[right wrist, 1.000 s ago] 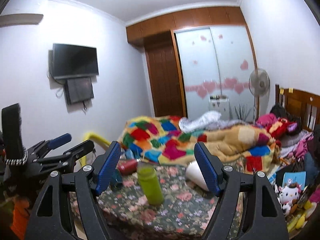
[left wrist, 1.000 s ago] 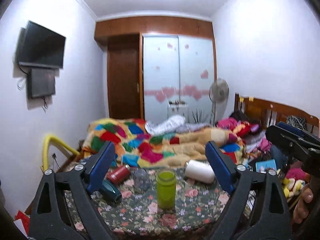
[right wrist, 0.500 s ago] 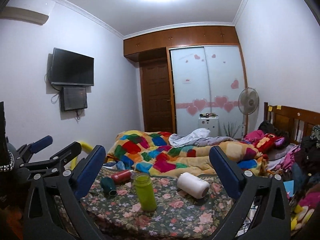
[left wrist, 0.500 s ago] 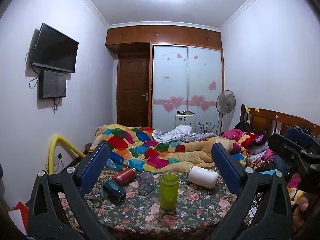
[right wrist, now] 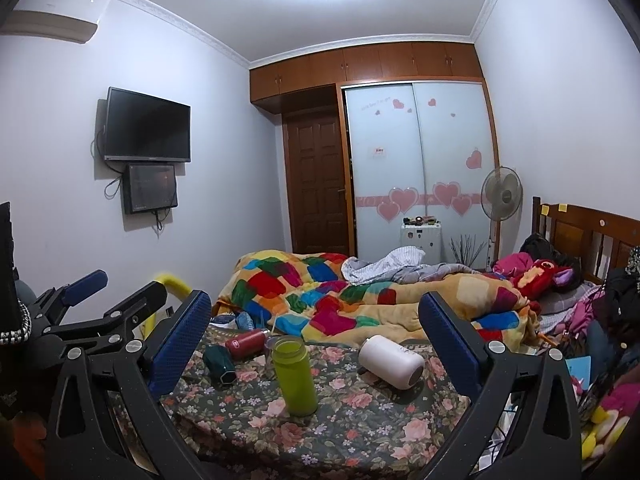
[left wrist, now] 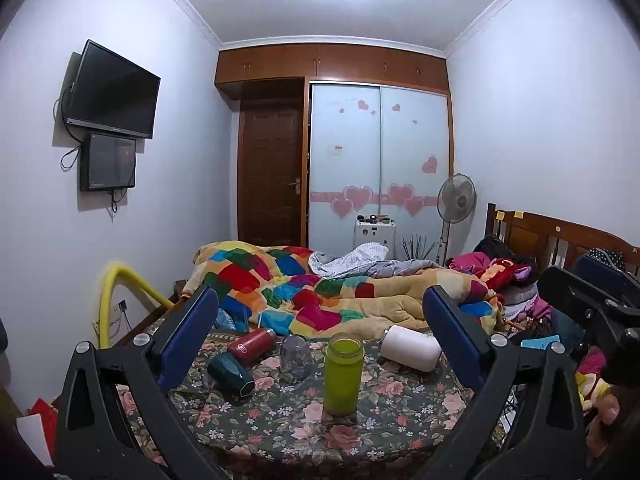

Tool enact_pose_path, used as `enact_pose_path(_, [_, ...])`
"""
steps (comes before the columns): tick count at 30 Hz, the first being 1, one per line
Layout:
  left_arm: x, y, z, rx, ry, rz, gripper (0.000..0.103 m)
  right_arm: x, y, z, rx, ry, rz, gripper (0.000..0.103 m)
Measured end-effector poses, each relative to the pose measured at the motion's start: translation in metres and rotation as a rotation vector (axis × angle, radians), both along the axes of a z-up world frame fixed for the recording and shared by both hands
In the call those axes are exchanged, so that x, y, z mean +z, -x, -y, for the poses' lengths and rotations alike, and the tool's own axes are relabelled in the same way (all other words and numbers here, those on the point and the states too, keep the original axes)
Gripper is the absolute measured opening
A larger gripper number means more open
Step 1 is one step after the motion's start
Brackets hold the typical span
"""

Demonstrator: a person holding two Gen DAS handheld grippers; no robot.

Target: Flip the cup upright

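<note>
Cups everywhere on the floral desk (left wrist: 392,432): the green cup (left wrist: 343,374) stands upright near the middle, mouth up, while the white cup (left wrist: 410,347) lies on its side to its right, toward the far edge. Left of the green one, a clear cup (left wrist: 296,356) stands, looking mouth-down, with the red bottle (left wrist: 252,345) lying just behind it and the teal cup (left wrist: 231,372) tipped over at the left. Left gripper (left wrist: 320,344) hangs back from the desk, jaws spread wide, nothing between them, framing the whole spread. Right gripper (right wrist: 316,340) is likewise wide and empty, and from its side the white cup (right wrist: 391,361) shows its flat end toward the camera, well apart from both fingers. Beyond the desk, a patchwork quilt (right wrist: 340,300) is heaped on the bed.
</note>
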State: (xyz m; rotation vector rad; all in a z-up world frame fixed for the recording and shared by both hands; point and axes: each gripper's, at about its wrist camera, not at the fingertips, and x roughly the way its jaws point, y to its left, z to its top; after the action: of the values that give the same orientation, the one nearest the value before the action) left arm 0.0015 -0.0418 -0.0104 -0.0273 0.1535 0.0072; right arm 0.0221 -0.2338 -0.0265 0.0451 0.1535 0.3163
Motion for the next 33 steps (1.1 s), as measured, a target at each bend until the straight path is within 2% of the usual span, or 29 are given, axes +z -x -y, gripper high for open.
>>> enact_pose_path(33, [0.0019, -0.0015, -0.0005, -0.01, 0.009, -0.003, 0.103, 0.0001, -0.0002, -0.0057, 0.003, 0.006, -0.008, 0.103])
